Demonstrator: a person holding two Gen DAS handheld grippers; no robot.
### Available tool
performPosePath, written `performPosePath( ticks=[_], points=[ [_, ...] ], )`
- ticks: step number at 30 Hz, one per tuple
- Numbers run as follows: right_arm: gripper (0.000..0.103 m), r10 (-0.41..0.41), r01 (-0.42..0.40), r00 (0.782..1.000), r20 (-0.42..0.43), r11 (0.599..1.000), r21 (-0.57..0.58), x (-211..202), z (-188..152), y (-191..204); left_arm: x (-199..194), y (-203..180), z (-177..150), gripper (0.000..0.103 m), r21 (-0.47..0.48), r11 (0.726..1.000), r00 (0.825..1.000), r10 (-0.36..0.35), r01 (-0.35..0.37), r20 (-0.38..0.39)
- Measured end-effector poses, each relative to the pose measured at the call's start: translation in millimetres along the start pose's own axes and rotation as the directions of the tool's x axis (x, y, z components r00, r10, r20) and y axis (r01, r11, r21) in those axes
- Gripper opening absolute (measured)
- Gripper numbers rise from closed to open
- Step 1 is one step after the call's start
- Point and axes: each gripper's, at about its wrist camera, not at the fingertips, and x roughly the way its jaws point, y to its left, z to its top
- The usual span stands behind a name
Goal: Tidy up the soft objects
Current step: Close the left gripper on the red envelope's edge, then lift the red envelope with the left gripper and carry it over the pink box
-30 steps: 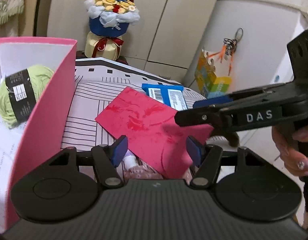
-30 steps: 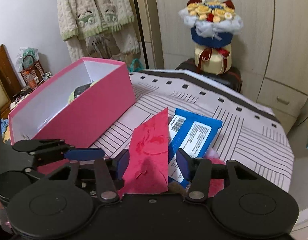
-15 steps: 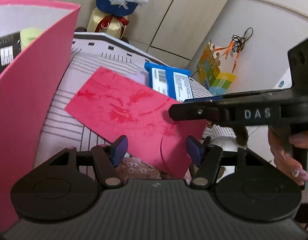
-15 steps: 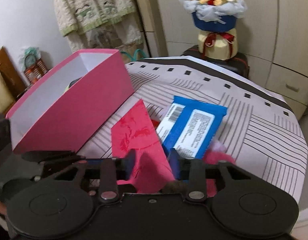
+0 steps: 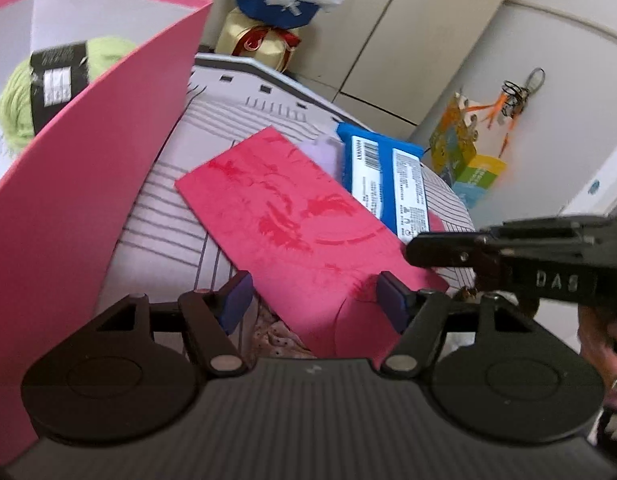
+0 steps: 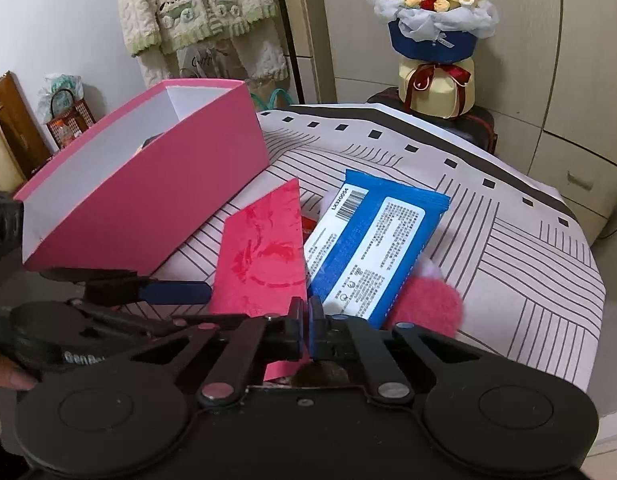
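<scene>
A red envelope [image 5: 292, 224] lies tilted over a pile on the striped table; it also shows in the right wrist view [image 6: 264, 260]. My right gripper [image 6: 307, 322] is shut on the envelope's near corner. My left gripper [image 5: 312, 300] is open around the envelope's lower edge, above a floral cloth [image 5: 276, 338]. A blue wipes pack [image 6: 372, 248] lies beside the envelope, over a pink fluffy item [image 6: 428, 306]. A pink box [image 6: 148, 196] at the left holds a green yarn ball [image 5: 48, 88].
A flower bouquet [image 6: 432, 32] stands on a dark case behind the table. The striped tablecloth [image 6: 528, 264] ends at a rounded edge on the right. Cabinets and a hanging knit garment [image 6: 196, 12] are behind.
My right gripper has closed onto the red envelope's corner. The left gripper stayed open and shifted slightly, with the pink box looming closer at its left.
</scene>
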Motion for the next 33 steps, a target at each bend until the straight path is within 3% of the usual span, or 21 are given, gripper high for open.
performPosePath(
  ticks=[5, 10, 15, 20, 22, 24, 26, 31, 33],
  points=[
    [0.004, 0.001, -0.001, 1.000, -0.024, 1.000, 0.003, 8.0, -6.8, -2.7, 0.4, 2.1, -4.3, 0.064, -0.036, 0.999, 1.000, 0.009, -0.008, 0.018],
    [0.009, 0.065, -0.063, 0.997, -0.030, 0.996, 0.056, 13.4, -9.1, -11.1, -0.4, 3.1, -7.6, 0.047, -0.062, 0.998, 1.000, 0.019, -0.018, 0.017],
    [0.009, 0.067, -0.065, 0.997, -0.035, 0.997, 0.038, 14.7, -10.2, -9.9, -8.9, 7.8, -9.0, 0.040, -0.138, 0.990, 1.000, 0.008, -0.005, 0.021],
    [0.010, 0.067, -0.066, 0.997, -0.030, 0.997, 0.035, 13.5, -12.2, -12.5, -35.1, 4.5, -5.1, 0.039, -0.111, 0.994, 0.992, 0.009, 0.005, 0.124],
    [0.011, 0.076, -0.075, 0.997, -0.027, 0.997, 0.031, 13.5, -13.0, -11.6, -40.5, 0.8, -3.9, 0.012, -0.084, 0.996, 0.986, 0.027, -0.013, 0.167],
    [0.020, 0.089, -0.089, 0.996, -0.021, 0.996, 0.020, 12.6, -13.8, -9.5, -40.2, -0.6, -1.4, 0.011, -0.059, 0.998, 0.984, 0.025, -0.014, 0.174],
    [0.038, 0.107, -0.107, 0.994, -0.011, 0.994, 0.004, 10.5, -14.8, -5.5, -38.2, 1.7, 1.2, 0.010, -0.066, 0.998, 0.988, 0.019, -0.009, 0.153],
    [0.050, 0.094, -0.095, 0.995, -0.025, 0.995, -0.023, 12.8, -13.5, 1.2, -40.2, 5.8, 2.1, 0.009, -0.077, 0.997, 0.989, 0.001, 0.011, 0.148],
    [0.059, 0.125, -0.125, 0.992, -0.023, 0.992, -0.003, 10.9, -11.5, -1.1, -39.6, 5.8, 1.7, 0.009, -0.077, 0.997, 0.989, 0.006, 0.006, 0.148]
  ],
)
